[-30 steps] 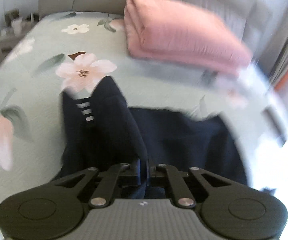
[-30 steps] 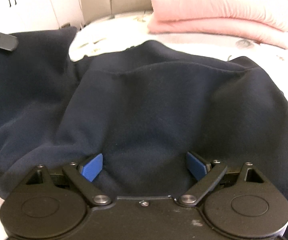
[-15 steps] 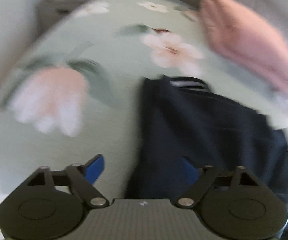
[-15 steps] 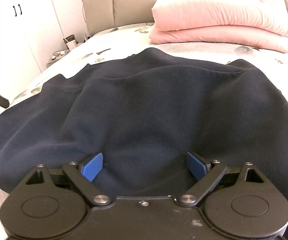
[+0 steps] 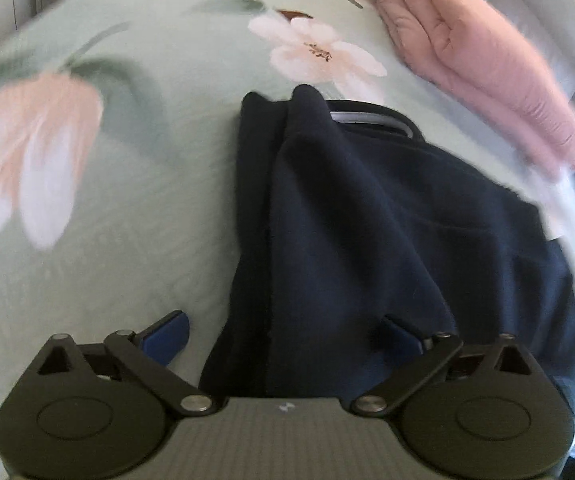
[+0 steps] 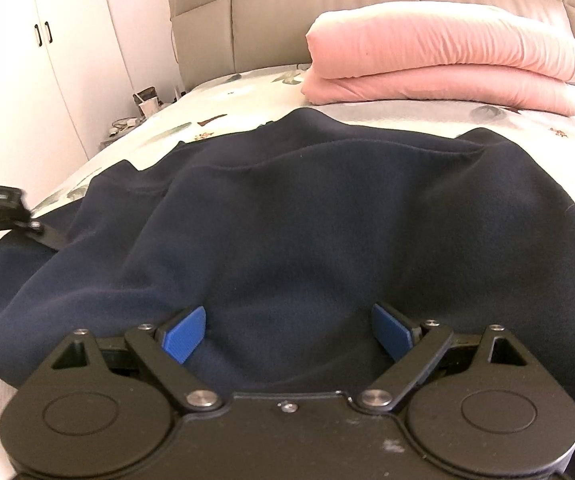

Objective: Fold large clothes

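A floral bedspread (image 5: 135, 184) covers the bed, with a folded pink quilt (image 6: 439, 56) near the headboard. The navy sweatshirt (image 6: 307, 216) lies partly folded across the bedspread. The left gripper (image 5: 283, 332) has just been opening and straddles the sweatshirt's edge unpressed; the right gripper (image 6: 287, 334) hovers released over it.

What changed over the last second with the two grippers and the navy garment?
The left gripper has just been opening: it let go of the garment fold, which dropped flat onto the bed, and came down over the garment's left edge; the pads touch nothing. The right gripper stayed open over the garment, and the pink quilt stayed put.
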### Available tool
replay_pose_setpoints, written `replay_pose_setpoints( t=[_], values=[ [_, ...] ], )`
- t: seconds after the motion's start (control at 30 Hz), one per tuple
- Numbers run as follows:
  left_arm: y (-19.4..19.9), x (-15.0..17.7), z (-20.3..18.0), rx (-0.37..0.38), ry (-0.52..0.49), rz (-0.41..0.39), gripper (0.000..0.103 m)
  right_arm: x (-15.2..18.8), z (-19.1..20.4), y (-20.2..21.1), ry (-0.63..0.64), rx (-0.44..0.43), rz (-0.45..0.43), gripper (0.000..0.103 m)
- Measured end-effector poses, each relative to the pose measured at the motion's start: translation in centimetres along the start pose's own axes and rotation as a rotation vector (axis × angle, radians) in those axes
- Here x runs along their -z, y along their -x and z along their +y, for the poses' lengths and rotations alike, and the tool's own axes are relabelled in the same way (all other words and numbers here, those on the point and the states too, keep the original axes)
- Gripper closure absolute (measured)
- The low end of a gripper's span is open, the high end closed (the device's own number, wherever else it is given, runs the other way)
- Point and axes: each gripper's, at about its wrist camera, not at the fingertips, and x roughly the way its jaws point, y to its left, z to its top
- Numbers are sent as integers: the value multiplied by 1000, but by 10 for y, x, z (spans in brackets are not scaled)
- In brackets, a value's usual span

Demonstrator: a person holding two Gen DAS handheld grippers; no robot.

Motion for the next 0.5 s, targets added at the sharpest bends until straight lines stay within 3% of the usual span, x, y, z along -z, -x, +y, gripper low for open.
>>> replay_pose_setpoints(
  t=[0.03,0.1,0.13,0.2,0.27,0.37,0.43,0.5],
  values=[
    [-4,0,-16,-65,-60,-15,9,0,0,0,-1,1,-3,0],
    [-1,6,-49,-109,-160,-63,56,2,1,1,-4,7,-11,0],
    [3,8,-65,-139,-186,-74,70,2,3,1,-6,11,-11,0],
    [7,10,-96,-233,-304,-96,75,1,5,2,-1,21,-3,0],
    [14,11,-116,-255,-381,-100,77,-5,7,2,-2,27,22,0],
    [32,-1,-124,-203,-324,-97,79,-25,4,8,-51,26,83,1],
    [47,-11,-120,-152,-266,-99,80,-36,1,20,-139,57,64,1],
    [62,-20,-121,-100,-212,-103,82,-45,6,31,-126,77,42,1]
  ],
)
